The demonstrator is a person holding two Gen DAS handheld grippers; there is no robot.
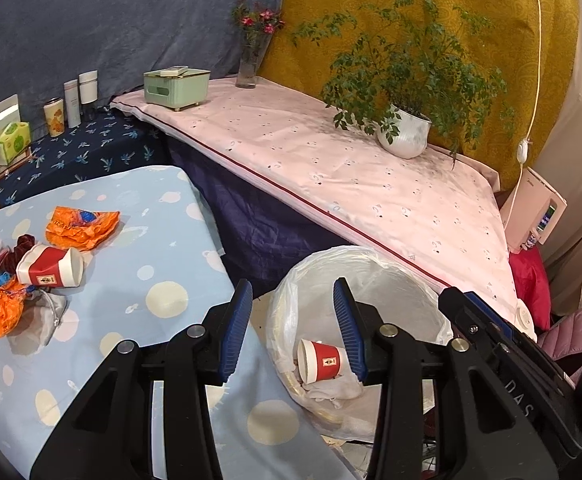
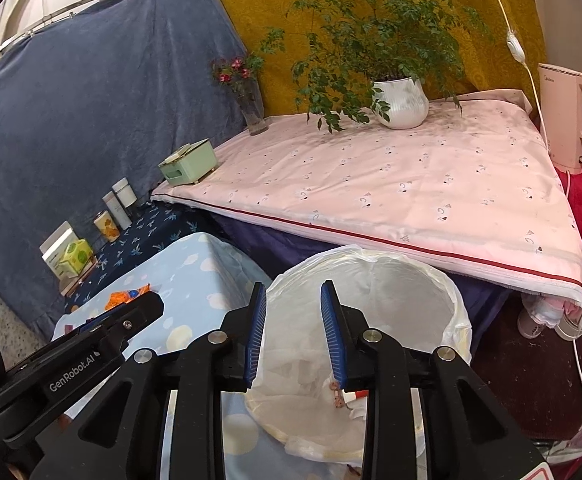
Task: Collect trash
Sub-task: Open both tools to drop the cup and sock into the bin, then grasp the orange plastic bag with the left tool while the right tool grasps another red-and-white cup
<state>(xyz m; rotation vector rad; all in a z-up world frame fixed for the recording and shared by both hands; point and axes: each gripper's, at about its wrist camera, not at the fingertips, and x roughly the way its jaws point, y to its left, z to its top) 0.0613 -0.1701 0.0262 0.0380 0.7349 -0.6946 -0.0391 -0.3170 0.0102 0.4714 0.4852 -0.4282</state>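
Left gripper (image 1: 291, 320) and right gripper (image 2: 293, 328): jaws apart, empty, above the lined bin (image 1: 411, 276). Next paper cup (image 1: 49, 266) lies at nine o'clock on the table (image 1: 163, 240) among orange wrappers (image 1: 81, 228); grip its wall sideways, lightly, avoiding crushing.

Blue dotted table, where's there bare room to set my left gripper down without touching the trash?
The blue dotted table is bare on its right half, between the left gripper and the paper cup. It is crowded at the left edge, around that cup, the orange wrapper and the second orange wrapper.
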